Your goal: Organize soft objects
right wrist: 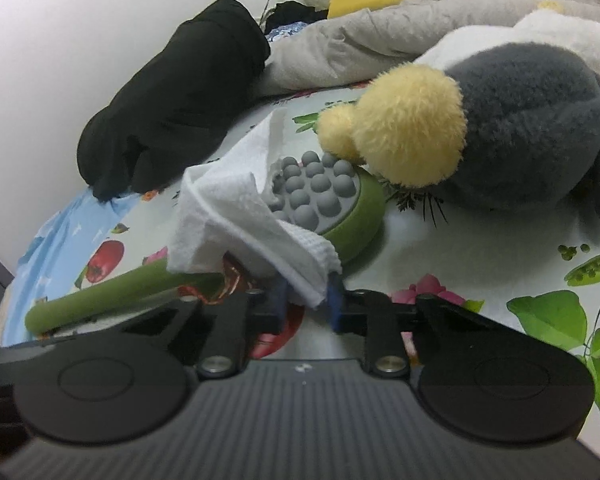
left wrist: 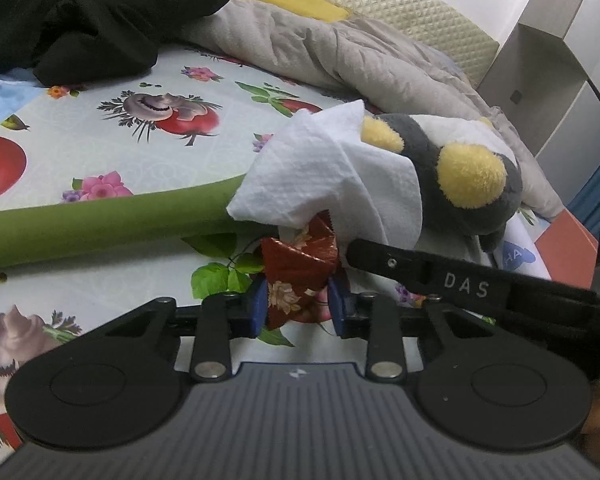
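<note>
Pinching a red flowered cloth [left wrist: 298, 276], the left gripper [left wrist: 298, 306] is squeezing it between its blue pads. The right gripper [right wrist: 306, 300] is nearly closed and is pinching a corner of the white tissue [right wrist: 236, 224]. The tissue is lying over the green massager [right wrist: 340, 216], covering part of its grey bumps. The red cloth is sitting just under the tissue, touching it. A grey and yellow plush toy [right wrist: 500, 128] is lying just behind the massager on the flowery tabletop [right wrist: 480, 248]. A black garment [right wrist: 172, 104] is lying farther behind the massager, near a grey blanket [left wrist: 372, 48].
</note>
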The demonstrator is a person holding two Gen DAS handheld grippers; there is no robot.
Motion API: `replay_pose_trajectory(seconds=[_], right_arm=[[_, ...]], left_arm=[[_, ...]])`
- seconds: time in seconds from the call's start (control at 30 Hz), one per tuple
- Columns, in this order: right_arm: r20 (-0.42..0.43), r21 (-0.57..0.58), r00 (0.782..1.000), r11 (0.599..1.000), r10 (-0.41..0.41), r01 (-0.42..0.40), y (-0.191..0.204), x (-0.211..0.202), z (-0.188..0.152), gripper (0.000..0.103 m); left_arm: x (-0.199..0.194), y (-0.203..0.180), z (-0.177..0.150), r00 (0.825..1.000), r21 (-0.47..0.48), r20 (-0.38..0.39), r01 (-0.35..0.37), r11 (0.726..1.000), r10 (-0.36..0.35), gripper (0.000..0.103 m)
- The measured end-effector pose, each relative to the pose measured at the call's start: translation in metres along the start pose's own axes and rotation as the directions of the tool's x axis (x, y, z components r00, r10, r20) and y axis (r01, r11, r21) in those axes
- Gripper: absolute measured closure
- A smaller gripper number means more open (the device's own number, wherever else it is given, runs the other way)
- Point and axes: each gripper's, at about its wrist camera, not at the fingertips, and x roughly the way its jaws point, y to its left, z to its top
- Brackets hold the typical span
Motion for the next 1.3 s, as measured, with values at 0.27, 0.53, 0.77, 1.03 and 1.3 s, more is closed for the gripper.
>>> replay_pose_trajectory(seconds=[0.27, 0.53, 0.77, 1.03, 1.3], right_arm=[[0.012, -0.045, 0.999, 0.998, -0.044, 0.045, 0.015, -0.023, -0.006, 0.094], [0.019, -0.03, 0.994, 0.994, -0.106, 0.107, 0.025, -0.062, -0.022, 0.094], [0.007, -0.005, 0.986, 0.986, -0.169, 0.169, 0.033, -0.107, -0.049, 0.094], [-0.016, 0.027, 0.971, 0.971, -0.237, 0.238, 0.036, -0.166, -0.081, 0.094], [-0.084, 0.096, 0.946, 0.943, -0.312, 0.319, 0.028, -0.213, -0.121, 0.094]], left_arm=[[-0.019, 0.0, -0.009, 1.0, -0.017, -0.02, -0.013, 1.0, 0.012, 0.08], [-0.059, -0.001, -0.031, 0.999, -0.034, -0.039, -0.02, 0.999, 0.019, 0.084], [-0.097, -0.011, -0.056, 0.999, -0.027, -0.052, 0.001, 1.0, -0.003, 0.085], [-0.136, -0.025, -0.084, 0.994, -0.025, -0.094, 0.057, 0.998, -0.059, 0.088], [-0.161, -0.036, -0.104, 0.991, 0.0, -0.112, 0.075, 0.997, -0.074, 0.088]])
